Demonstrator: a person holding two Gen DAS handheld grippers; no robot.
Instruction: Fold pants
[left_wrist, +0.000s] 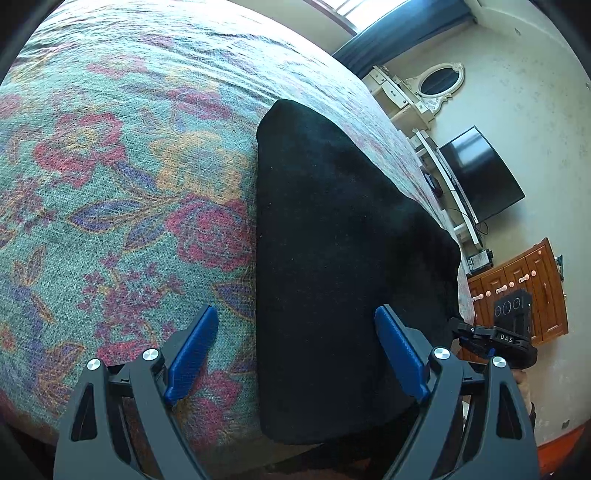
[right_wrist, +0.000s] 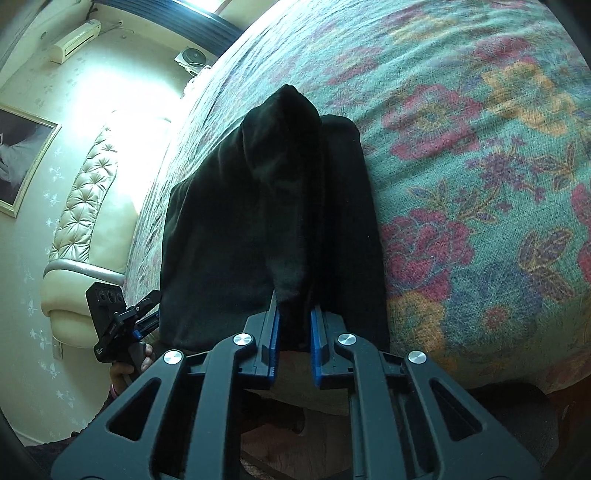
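**Black pants on the bed, right fingers pinching a fold**

I see the bed (left_wrist: 110, 166) filling most of both views, covered in a floral spread of green, red and orange. The pants (left_wrist: 332, 240) lie on it as a dark, partly folded slab near the bed's edge, and I use them as my landmark.

In the left wrist view, beyond the pants and past the bed's edge, I can make out a dark television (left_wrist: 480, 177), a wooden cabinet (left_wrist: 528, 288) and an oval mirror (left_wrist: 441, 79) on the wall. In the right wrist view, a padded cream headboard (right_wrist: 88, 206) stands on the pants' far left.

My right gripper (right_wrist: 293, 317) has its fingers clamped on a raised fold of the pants, which blocks much of the cloth behind it. My left gripper (left_wrist: 295, 325) sits over the pants' near edge, its fingers wide apart, holding nothing.
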